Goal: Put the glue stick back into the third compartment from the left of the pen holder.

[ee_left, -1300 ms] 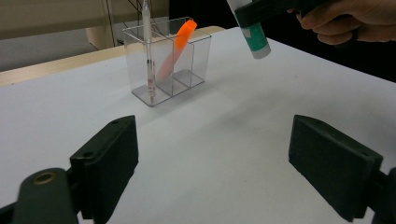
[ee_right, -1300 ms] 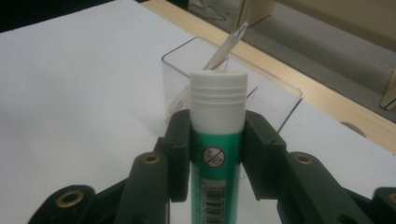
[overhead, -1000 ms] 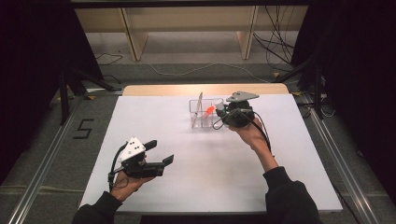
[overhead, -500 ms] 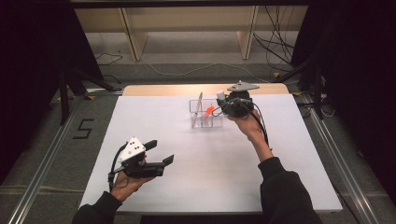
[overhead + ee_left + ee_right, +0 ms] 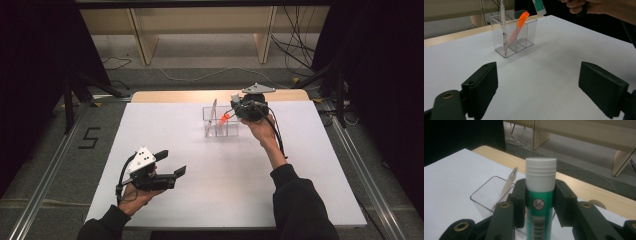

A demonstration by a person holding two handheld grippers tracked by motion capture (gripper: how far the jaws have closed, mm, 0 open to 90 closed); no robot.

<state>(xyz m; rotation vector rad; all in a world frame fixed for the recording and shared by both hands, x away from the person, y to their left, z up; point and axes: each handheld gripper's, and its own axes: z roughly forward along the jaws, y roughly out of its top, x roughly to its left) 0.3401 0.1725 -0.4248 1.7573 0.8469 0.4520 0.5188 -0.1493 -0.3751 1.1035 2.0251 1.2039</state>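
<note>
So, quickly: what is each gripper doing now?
Left gripper: open, holding nothing.
Right gripper: closed on the glue stick, above the organizer.

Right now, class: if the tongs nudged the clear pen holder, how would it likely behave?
The clear pen holder looks thin-walled and light, so it would probably slide on the smooth white table. The tall pen and leaning orange marker may make it tip.

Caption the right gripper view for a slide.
Right gripper clamps a green glue stick above a clear organizer holding a pen.
</note>
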